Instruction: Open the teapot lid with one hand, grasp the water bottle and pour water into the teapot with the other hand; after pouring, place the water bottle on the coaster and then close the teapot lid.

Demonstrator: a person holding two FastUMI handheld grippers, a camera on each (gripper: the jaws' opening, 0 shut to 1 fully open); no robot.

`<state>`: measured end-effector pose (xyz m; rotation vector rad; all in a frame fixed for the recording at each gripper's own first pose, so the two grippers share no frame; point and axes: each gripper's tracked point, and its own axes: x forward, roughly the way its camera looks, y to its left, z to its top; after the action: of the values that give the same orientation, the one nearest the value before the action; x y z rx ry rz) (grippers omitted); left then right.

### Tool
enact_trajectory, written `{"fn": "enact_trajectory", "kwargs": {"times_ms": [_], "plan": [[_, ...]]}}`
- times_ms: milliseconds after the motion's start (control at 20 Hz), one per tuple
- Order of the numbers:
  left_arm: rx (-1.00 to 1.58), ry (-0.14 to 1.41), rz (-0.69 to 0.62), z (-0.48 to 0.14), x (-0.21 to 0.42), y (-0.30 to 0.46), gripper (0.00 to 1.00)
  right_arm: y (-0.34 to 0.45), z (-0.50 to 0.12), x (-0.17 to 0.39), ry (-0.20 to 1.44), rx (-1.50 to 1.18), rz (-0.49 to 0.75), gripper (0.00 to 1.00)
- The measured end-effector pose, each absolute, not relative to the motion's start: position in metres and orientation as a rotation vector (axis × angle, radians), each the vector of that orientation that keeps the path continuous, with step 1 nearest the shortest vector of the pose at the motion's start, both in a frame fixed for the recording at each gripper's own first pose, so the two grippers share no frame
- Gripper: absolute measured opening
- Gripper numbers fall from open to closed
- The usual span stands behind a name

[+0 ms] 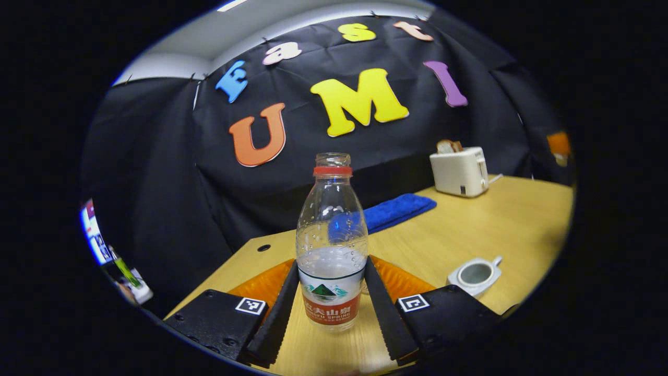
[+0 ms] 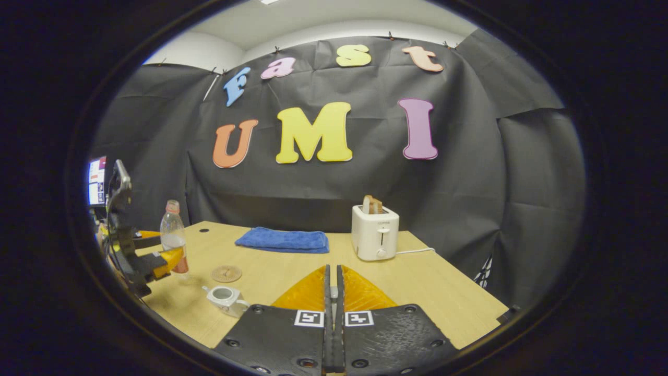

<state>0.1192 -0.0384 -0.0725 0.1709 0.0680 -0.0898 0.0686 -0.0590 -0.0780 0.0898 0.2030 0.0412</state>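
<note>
A clear water bottle (image 1: 331, 250), uncapped and partly filled, stands upright between the fingers of my left gripper (image 1: 331, 263), which is shut on its labelled lower half. The right gripper view shows that bottle (image 2: 172, 235) and the left gripper (image 2: 166, 249) at the table's far left. Whether the bottle rests on the table or hangs just above it, I cannot tell. A white teapot (image 1: 475, 274) (image 2: 224, 297) sits with its top open, to the right of the bottle. A round wooden coaster (image 2: 226, 273) lies between them. My right gripper (image 2: 332, 282) is shut over the table's front, with nothing seen between its fingers.
A white toaster (image 2: 374, 232) (image 1: 459, 169) with bread in it stands at the back, its cable running right. A folded blue cloth (image 2: 284, 240) (image 1: 399, 209) lies by the wall. A screen (image 2: 96, 180) glows beyond the wooden table (image 2: 443, 292) at the left.
</note>
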Motion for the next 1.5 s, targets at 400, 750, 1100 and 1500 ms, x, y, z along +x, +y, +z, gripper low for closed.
{"fn": "enact_trajectory", "kwargs": {"times_ms": [400,750,1100,1500], "plan": [[-0.061,0.039,-0.189,-0.066,0.195,-0.074,0.78,-0.067,-0.076,0.067,0.195,0.098,0.021,0.00],[-0.151,0.073,-0.210,-0.083,0.216,-0.077,0.78,-0.064,-0.081,0.070,0.208,0.107,0.030,0.00],[-0.030,0.071,-0.212,-0.087,0.217,-0.087,0.80,-0.065,-0.079,0.069,0.201,0.100,0.024,0.00],[0.034,0.055,-0.239,-0.083,0.213,-0.096,0.92,-0.066,-0.080,0.071,0.200,0.091,0.016,0.00]]}}
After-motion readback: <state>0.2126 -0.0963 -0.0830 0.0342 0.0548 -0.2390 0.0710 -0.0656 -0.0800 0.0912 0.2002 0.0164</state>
